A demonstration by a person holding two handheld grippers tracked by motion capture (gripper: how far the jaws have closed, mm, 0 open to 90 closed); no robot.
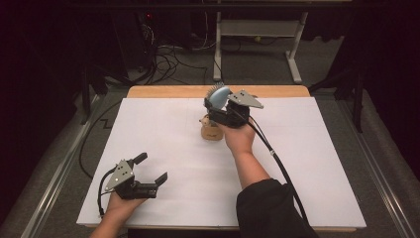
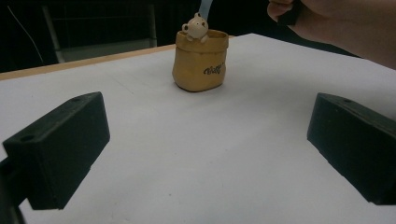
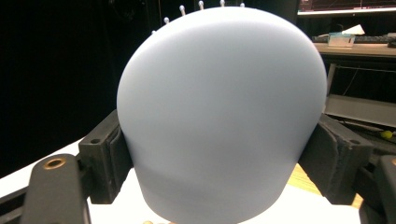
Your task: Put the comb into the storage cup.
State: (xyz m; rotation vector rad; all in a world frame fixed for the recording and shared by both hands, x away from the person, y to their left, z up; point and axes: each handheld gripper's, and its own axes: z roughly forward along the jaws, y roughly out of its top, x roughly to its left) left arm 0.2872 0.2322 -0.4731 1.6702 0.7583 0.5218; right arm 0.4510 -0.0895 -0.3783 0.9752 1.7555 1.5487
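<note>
- The right gripper (image 1: 216, 105) pinches the pale blue hairbrush (image 3: 219, 112) by both sides of its head, bristles away, directly above the tan bear pot (image 2: 201, 60), likely to stand its handle inside.
- That pot sits near the worktop's (image 1: 307, 163) far edge, centred.
- The left gripper (image 1: 151, 168), jaws spread and empty, rests by the near left corner, out of the way.

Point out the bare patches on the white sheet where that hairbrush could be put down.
Free: the sheet to the right of the right gripper and its cable, and the middle stretch between the left gripper and the tan pot. Crowded: around the pot, where the right gripper holds the hairbrush above it.
</note>
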